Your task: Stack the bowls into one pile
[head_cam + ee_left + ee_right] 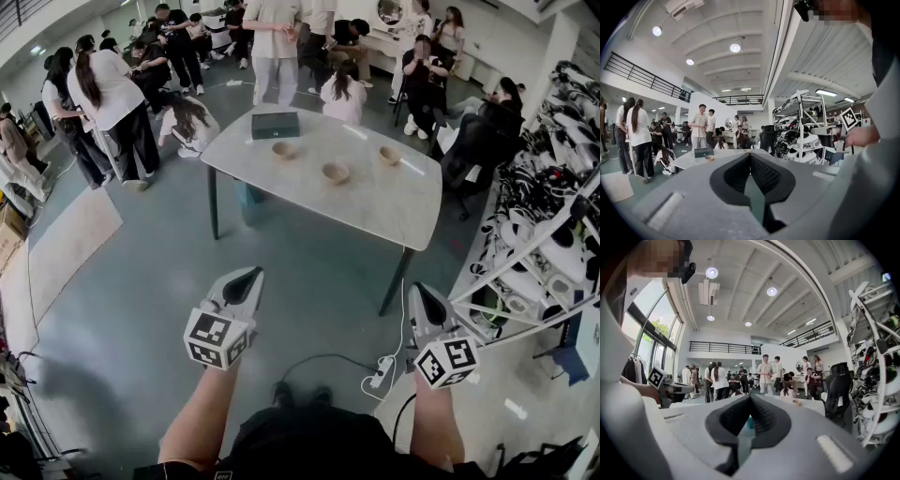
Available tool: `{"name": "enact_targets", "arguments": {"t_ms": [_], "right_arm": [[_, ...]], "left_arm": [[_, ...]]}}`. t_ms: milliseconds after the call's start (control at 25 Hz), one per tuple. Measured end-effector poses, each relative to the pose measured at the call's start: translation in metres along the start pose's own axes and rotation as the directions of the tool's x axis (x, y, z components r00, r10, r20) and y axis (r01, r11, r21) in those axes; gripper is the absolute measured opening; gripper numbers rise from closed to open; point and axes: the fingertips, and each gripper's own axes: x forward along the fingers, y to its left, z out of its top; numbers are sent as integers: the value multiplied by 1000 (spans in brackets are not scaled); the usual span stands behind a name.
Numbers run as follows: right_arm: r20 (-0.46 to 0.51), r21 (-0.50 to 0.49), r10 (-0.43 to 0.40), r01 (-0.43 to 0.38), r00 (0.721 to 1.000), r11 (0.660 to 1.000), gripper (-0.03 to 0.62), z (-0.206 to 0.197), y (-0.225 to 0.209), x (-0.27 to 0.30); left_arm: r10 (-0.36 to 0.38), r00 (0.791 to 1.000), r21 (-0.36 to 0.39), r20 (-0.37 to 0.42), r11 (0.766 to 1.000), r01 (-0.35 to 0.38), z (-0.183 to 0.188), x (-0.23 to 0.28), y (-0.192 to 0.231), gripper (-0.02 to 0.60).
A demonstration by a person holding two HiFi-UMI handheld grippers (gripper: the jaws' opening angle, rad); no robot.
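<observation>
Three bowls sit apart on the table; left gripper and right gripper hover clenched, empty, well short. Approach, then open up.

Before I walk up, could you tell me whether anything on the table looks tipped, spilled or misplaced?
Nothing stands out. The left bowl, middle bowl and right bowl sit upright and apart on the table, with a dark box at the far edge.
</observation>
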Motion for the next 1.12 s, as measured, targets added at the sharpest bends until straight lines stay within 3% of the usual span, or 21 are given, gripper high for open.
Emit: {"name": "enact_targets", "arguments": {"t_ms": [680, 1120], "right_arm": [[11, -9, -3, 4, 1000, 1000, -2, -2, -41, -18], [32, 34, 56, -57, 998, 998, 2, -4, -60, -37]], "left_arm": [[25, 1000, 4, 11, 1000, -25, 10, 25, -34, 11], [16, 1000, 20, 10, 1000, -17, 18, 44, -72, 11]]}}
